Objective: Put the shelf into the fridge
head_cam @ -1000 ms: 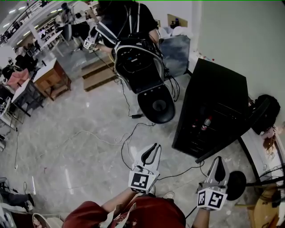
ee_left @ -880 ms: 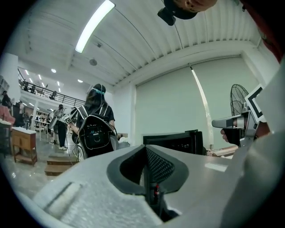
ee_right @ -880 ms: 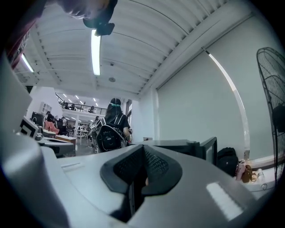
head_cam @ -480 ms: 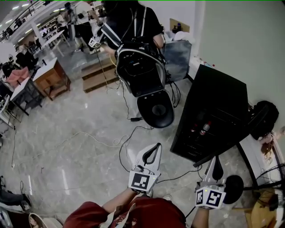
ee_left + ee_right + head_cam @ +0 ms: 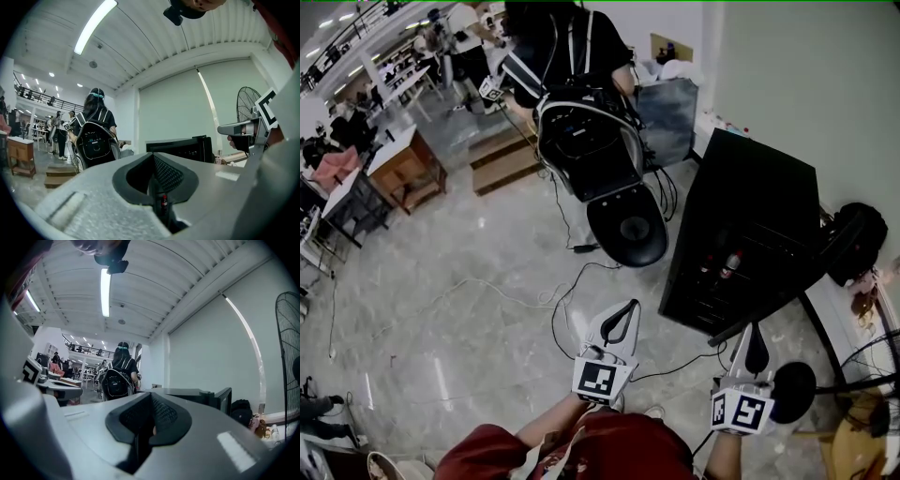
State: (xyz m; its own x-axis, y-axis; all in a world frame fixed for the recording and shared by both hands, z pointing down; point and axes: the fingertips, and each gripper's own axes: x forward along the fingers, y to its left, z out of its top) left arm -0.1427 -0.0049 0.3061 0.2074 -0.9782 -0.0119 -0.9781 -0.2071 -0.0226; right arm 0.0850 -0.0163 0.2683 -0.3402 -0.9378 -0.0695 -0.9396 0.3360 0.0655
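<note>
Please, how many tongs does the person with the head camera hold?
2. The left tongs are at the bottom centre, near a floor cable; the right tongs are at the bottom right, beside the black fridge. Both are shut and empty.

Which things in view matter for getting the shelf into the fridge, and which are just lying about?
Job in hand:
- black fridge, bottles inside
- left gripper and right gripper, both shut and empty
- no loose shelf can be made out

Lying about:
- black chair
- floor cables
- wooden table
- black bag
- fan
</note>
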